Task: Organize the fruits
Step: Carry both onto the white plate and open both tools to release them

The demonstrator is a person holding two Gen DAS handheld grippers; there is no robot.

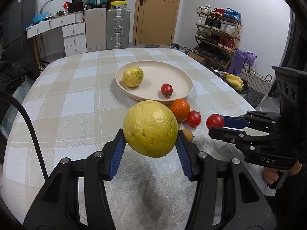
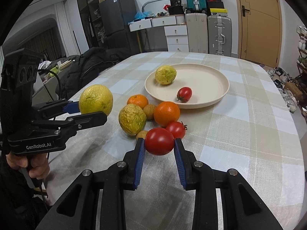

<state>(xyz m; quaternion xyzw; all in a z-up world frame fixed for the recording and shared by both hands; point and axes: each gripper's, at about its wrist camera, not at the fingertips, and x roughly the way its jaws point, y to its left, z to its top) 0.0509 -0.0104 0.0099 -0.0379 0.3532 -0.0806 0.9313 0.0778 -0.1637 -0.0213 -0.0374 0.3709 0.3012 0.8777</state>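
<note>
My left gripper (image 1: 150,134) is shut on a large yellow citrus (image 1: 150,128), held clear above the checked tablecloth; from the right wrist it shows at the left (image 2: 92,111) with that citrus (image 2: 96,99). My right gripper (image 2: 159,143) is shut on a red tomato (image 2: 159,141), just above the cloth. The cream plate (image 2: 207,80) beyond holds a smaller yellow citrus (image 2: 165,74) and a small tomato (image 2: 184,94). Between plate and grippers lie a yellow-green citrus (image 2: 132,119), two oranges (image 2: 167,113), another tomato (image 2: 175,129) and small brown fruits (image 2: 149,111).
The table's rounded edge (image 2: 295,153) falls away on the right. A black jacket (image 2: 90,65) lies off the left edge. Suitcases (image 2: 219,36), drawers and a door stand behind; a shoe rack (image 1: 218,32) is at the right. A hand (image 2: 28,164) grips the left handle.
</note>
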